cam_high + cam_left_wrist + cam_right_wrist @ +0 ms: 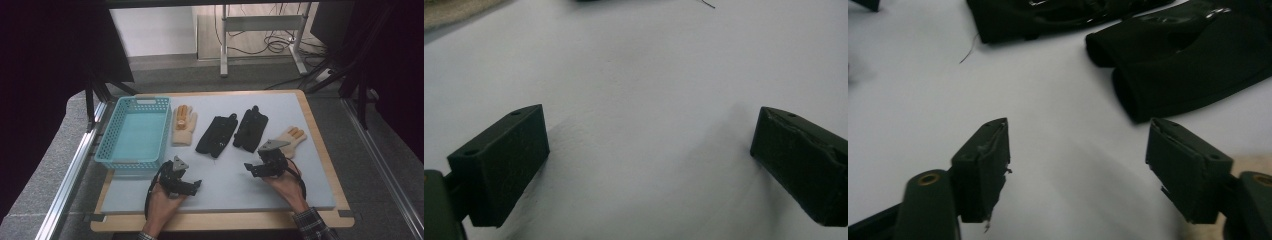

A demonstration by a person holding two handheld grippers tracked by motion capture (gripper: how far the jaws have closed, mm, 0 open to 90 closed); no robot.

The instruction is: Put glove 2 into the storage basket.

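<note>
Pale grey matting covers the counter [225, 192], with a wooden border showing around it. Nearest the person, the left gripper [192, 186] rests low over bare mat just in front of the basket, its jaws spread wide with nothing between them, as the left gripper view shows. The right gripper [251, 169] sits a little farther in, also spread, nothing between its jaws; in the right gripper view they point toward the cuff of the right black glove [1188, 70], which lies just beyond them, not touched. Beside that glove lies the left black glove [216, 135], the two close together at mid-counter. A cream glove [295, 137] with orange fingertips lies just behind the right gripper. Another cream glove [184, 125] sits beside the turquoise basket [112, 159] at the far left. Beyond the counter, cables trail across the floor.
</note>
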